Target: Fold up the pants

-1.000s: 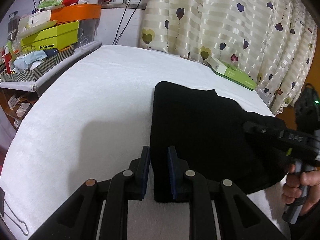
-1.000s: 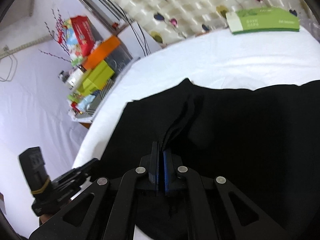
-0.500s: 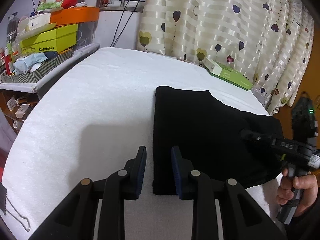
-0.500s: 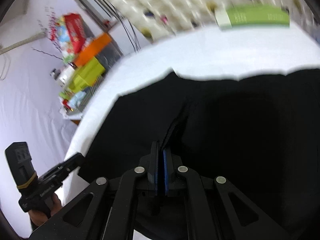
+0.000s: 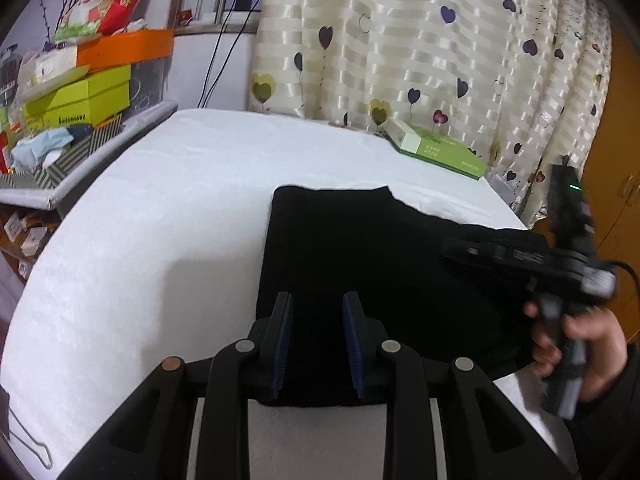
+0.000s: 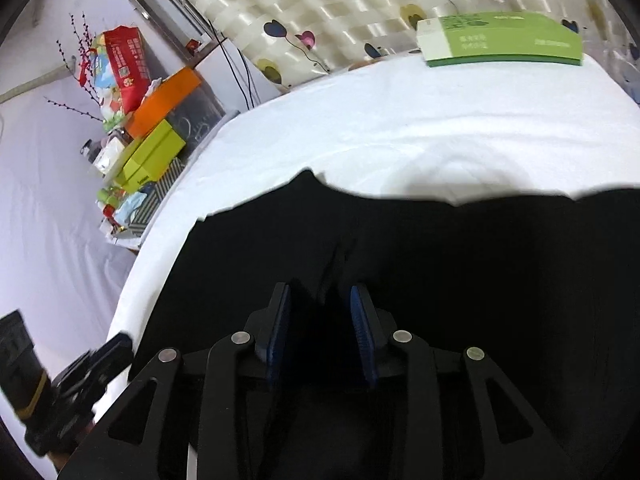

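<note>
Black folded fabric pants [image 5: 360,264] lie flat on white-covered bed [image 5: 168,216]. Left gripper [image 5: 318,344] and right gripper [image 6: 320,332] jaws both released, empty. Risk: withdrawing jaws snag top layer, undoing fold.

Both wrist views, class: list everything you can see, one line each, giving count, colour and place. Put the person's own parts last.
pants: one, black, folded flat on the bed, near edge
bed: one, white cover, fills the middle
flat box: one, green and white, far corner of the bed by the curtain
curtain: one, cream with coloured hearts, behind the bed
shelf: one, grey, beside the bed, holding stacked boxes
stacked boxes: several, yellow-green, orange and red
cables: black, hanging on the wall
left tool: black, blue pads, open, over the pants' near edge
right tool: black, blue pads, open, over the pants
hand: one, holding the right tool's handle
</note>
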`<state>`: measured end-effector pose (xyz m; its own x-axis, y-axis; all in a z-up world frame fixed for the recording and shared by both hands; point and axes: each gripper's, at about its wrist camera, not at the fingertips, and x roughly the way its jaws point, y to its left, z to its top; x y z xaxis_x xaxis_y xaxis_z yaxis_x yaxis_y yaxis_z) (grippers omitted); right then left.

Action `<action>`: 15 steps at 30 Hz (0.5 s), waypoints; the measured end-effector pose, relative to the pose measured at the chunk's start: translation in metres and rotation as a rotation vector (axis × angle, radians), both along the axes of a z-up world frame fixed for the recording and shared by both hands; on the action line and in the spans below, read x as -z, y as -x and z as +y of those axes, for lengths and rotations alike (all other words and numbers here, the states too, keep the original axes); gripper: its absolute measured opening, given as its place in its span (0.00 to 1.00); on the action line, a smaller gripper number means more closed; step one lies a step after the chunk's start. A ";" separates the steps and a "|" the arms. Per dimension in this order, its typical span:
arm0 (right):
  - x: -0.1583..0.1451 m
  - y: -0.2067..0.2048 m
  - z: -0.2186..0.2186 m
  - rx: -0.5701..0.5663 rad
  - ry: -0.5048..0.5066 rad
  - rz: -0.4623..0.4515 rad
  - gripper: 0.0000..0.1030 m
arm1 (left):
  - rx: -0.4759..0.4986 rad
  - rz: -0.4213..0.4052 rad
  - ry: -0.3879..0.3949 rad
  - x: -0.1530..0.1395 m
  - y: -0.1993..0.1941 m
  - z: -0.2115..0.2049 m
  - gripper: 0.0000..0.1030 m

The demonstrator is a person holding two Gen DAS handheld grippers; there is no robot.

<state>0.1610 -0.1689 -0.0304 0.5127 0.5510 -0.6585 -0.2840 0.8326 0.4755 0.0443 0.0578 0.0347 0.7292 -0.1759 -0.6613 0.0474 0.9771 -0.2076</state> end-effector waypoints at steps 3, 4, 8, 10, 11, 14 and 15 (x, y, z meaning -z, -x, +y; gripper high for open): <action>0.000 -0.013 0.003 0.005 -0.002 0.013 0.31 | 0.021 0.004 -0.008 0.002 -0.004 -0.004 0.27; -0.002 -0.015 0.006 0.006 0.021 0.015 0.19 | 0.027 0.014 -0.011 0.005 -0.006 -0.005 0.27; -0.012 -0.014 0.014 -0.022 0.088 -0.044 0.05 | 0.048 0.051 -0.022 0.018 -0.009 -0.011 0.27; -0.012 -0.017 0.011 -0.016 0.078 -0.045 0.05 | 0.057 0.064 -0.008 0.020 -0.010 -0.010 0.27; -0.008 -0.020 0.009 -0.014 0.069 -0.024 0.05 | 0.061 0.065 -0.001 0.020 -0.011 -0.010 0.27; -0.007 -0.009 0.005 0.007 0.089 -0.019 0.07 | 0.063 0.075 -0.015 0.021 -0.013 -0.011 0.27; -0.011 -0.003 0.004 0.013 0.104 -0.042 0.07 | 0.062 0.072 -0.025 0.019 -0.012 -0.012 0.27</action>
<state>0.1636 -0.1648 -0.0193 0.5476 0.4737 -0.6897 -0.2905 0.8807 0.3742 0.0559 0.0453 0.0154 0.6676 -0.2017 -0.7166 0.0935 0.9777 -0.1882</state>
